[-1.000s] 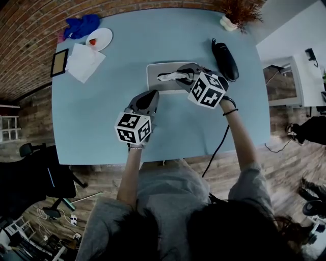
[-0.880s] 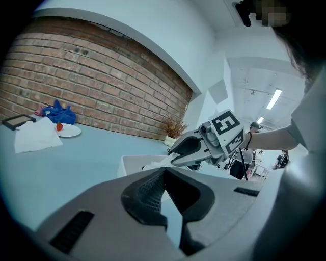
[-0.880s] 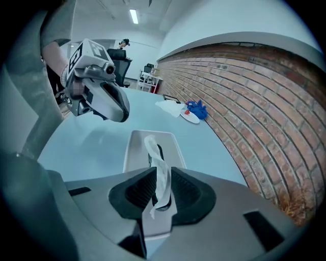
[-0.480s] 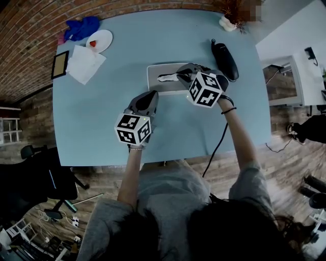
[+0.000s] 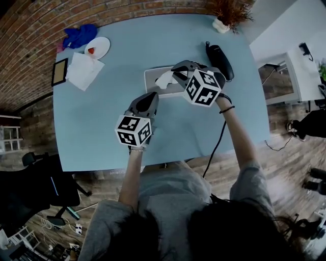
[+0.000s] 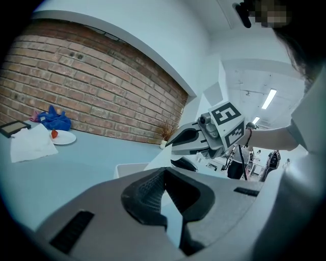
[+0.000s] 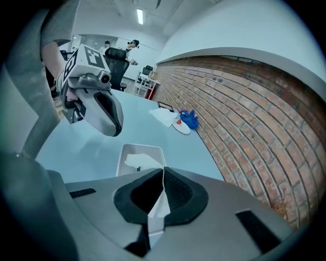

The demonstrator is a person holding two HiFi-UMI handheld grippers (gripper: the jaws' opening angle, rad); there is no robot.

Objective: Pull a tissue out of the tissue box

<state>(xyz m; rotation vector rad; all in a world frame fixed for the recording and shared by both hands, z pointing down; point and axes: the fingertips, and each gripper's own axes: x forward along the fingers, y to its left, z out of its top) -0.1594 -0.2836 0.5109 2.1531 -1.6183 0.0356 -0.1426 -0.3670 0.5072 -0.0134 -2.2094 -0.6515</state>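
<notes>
The blue table [image 5: 102, 117] bears a tissue box [image 5: 150, 86], plate [image 5: 98, 47], blue cloth [image 5: 80, 33], white paper [image 5: 84, 71], frame [image 5: 59, 71] and black device [image 5: 220, 60].

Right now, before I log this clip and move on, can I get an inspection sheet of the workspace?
Surface: light blue table, rounded corners.
Job's things: tissue box mid-table; tissue sticks up from its opening.
Clutter: white plate, blue cloth, white paper and small frame far left; black device and potted plant far right.
Grippers: right gripper shut on the tissue; left gripper shut, empty, on the box's near side.
Cables: black cable from the right wrist over the table's near edge.
Surroundings: brick wall, black office chair, wood floor.
</notes>
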